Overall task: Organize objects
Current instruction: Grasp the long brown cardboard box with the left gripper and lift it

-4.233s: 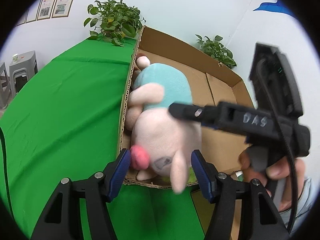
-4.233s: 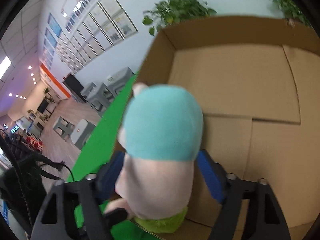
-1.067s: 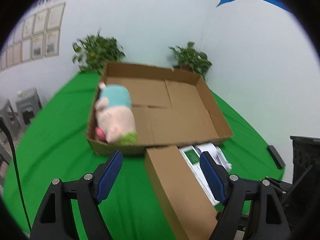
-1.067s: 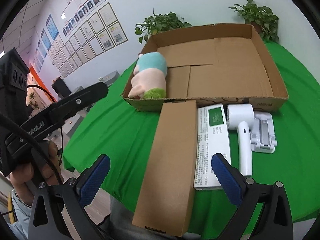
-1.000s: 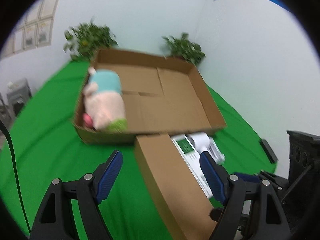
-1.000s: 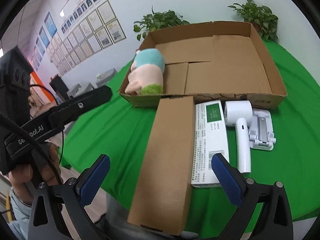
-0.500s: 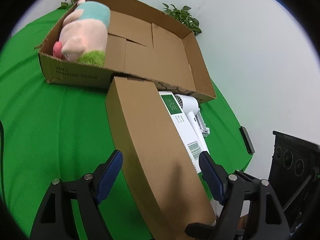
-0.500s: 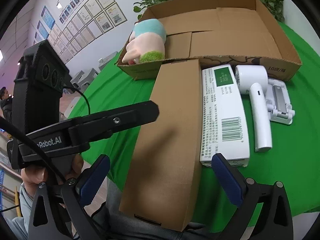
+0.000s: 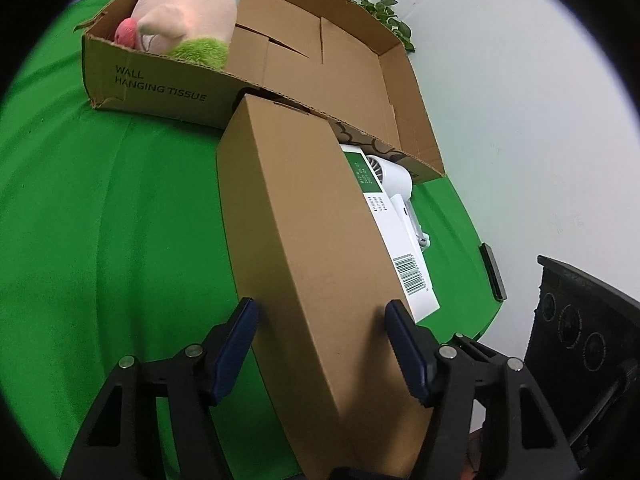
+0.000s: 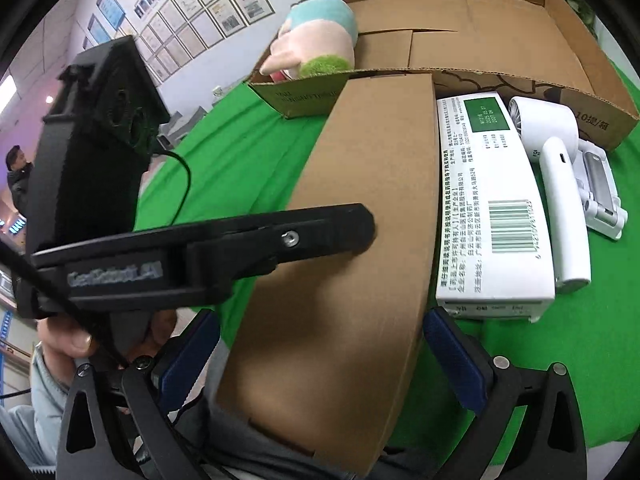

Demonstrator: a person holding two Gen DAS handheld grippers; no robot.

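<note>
brown cardboard fills my view — a long closed carton (image 9: pixel 316 248) lying on the green cloth (image 9: pixel 100 220), its far end touching the front wall of the open tray box (image 9: pixel 160 88) at twelve o'clock. my left gripper (image 9: pixel 320 344) straddles the carton's near end, jaws closing, blue pads not yet pressing its sides. my right gripper (image 10: pixel 320 356) straddles the same end from nearer the table edge, spread wide, pads clear of the cardboard. at three o'clock, just beside the carton, lies a white and green medicine box (image 10: pixel 492 208), then a white hair dryer (image 10: pixel 556 160). in the tray's ten o'clock corner rests a pink plush pig (image 9: pixel 188 12) — teal top, green tuft.
</note>
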